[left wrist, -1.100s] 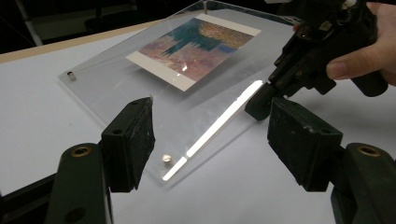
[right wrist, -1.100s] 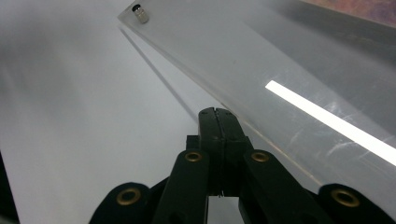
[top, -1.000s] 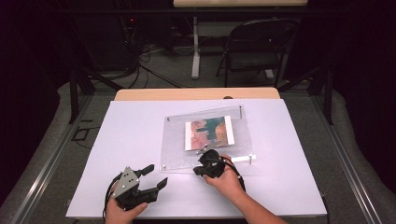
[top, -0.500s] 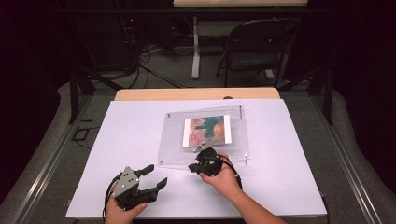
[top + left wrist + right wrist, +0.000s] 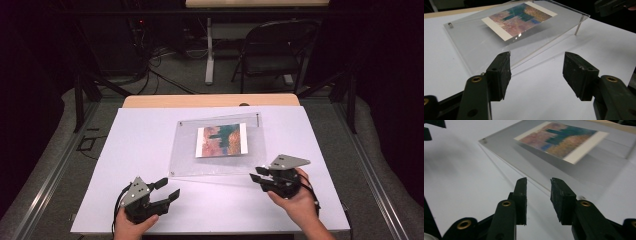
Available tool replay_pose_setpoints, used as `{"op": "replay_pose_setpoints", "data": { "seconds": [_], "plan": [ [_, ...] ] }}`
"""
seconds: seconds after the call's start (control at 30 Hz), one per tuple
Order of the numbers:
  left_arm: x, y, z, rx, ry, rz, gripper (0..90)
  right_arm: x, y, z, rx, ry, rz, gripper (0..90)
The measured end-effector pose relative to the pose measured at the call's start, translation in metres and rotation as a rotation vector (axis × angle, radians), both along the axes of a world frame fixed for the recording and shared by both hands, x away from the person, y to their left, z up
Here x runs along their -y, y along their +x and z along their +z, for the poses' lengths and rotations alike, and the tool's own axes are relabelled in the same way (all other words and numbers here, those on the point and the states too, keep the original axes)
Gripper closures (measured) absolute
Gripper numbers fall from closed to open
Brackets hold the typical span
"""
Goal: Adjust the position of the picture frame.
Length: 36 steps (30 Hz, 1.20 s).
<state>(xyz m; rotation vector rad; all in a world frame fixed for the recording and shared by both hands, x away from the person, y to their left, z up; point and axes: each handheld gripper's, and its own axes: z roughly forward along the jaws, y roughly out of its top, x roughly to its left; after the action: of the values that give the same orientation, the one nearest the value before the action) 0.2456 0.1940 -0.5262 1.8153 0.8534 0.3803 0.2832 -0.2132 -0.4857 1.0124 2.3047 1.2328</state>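
High view | acrylic frame (image 5: pixel 220 150) mid-table; left gripper (image 5: pixel 167 189) gaping, narrowing; right gripper (image 5: pixel 260 176) half-open, widening, empty

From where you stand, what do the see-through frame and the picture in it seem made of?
The frame looks like clear, glossy acrylic: the table shows through it, and its edges catch light. The picture seems a matte paper print with white margins, though glare leaves that open.
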Motion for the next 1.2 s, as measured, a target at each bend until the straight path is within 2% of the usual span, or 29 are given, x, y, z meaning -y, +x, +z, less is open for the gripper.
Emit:
{"op": "replay_pose_setpoints", "data": {
  "seconds": [0.03, 0.07, 0.1, 0.13, 0.2, 0.3, 0.37, 0.47, 0.5, 0.67, 0.7, 0.83, 0.93, 1.03, 1.2],
  "plan": [
    [0.0, 0.0, 0.0, 0.0, 0.0, 0.0, 43.2, 0.01, -0.002, -0.002, 0.001, -0.002, -0.023, 64.5],
    [0.001, 0.001, 0.0, -0.009, 0.004, 0.003, 43.2, 0.01, -0.002, -0.002, 0.001, -0.002, -0.023, 64.5],
    [0.002, 0.001, 0.001, -0.018, -0.004, 0.003, 46.9, 0.023, -0.003, -0.008, 0.004, -0.01, -0.052, 63.2],
    [0.003, 0.002, 0.0, -0.015, -0.006, -0.003, 46.9, 0.023, -0.003, -0.008, 0.004, -0.01, -0.052, 63.2],
    [0.007, 0.003, 0.0, -0.02, 0.005, -0.002, 50.7, 0.038, -0.001, -0.019, -0.009, -0.021, -0.09, 61.4],
    [0.009, 0.004, 0.0, -0.019, 0.004, -0.003, 52.1, 0.043, 0.002, -0.025, -0.018, -0.02, -0.1, 60.7],
    [0.01, 0.004, 0.0, -0.026, 0.009, 0.004, 54.1, 0.046, 0.01, -0.036, -0.04, -0.028, -0.089, 60.5],
    [0.01, 0.005, 0.0, -0.028, 0.011, 0.01, 55.0, 0.043, 0.016, -0.043, -0.047, -0.042, -0.08, 60.7],
    [0.01, 0.005, -0.001, -0.031, 0.007, 0.011, 56.5, 0.04, 0.023, -0.049, -0.045, -0.059, -0.067, 60.9],
    [0.008, 0.007, -0.001, -0.048, 0.002, 0.011, 62.1, 0.036, 0.035, -0.057, -0.058, -0.052, -0.063, 63.7],
    [0.008, 0.007, -0.001, -0.052, -0.001, 0.012, 63.4, 0.033, 0.04, -0.06, -0.061, -0.054, -0.044, 66.2],
    [0.01, 0.007, -0.001, -0.073, 0.001, 0.003, 66.9, 0.029, 0.045, -0.063, -0.058, -0.061, -0.027, 74.7],
    [0.01, 0.007, -0.001, -0.073, 0.004, -0.004, 67.6, 0.029, 0.048, -0.063, -0.06, -0.061, -0.038, 80.8],
    [0.01, 0.007, -0.001, -0.073, 0.009, -0.005, 67.6, 0.03, 0.05, -0.063, -0.075, -0.047, -0.036, 80.8],
    [0.009, 0.008, -0.002, -0.076, 0.006, 0.003, 67.2, 0.026, 0.047, -0.06, -0.045, -0.092, -0.034, 83.2]
  ]
}}
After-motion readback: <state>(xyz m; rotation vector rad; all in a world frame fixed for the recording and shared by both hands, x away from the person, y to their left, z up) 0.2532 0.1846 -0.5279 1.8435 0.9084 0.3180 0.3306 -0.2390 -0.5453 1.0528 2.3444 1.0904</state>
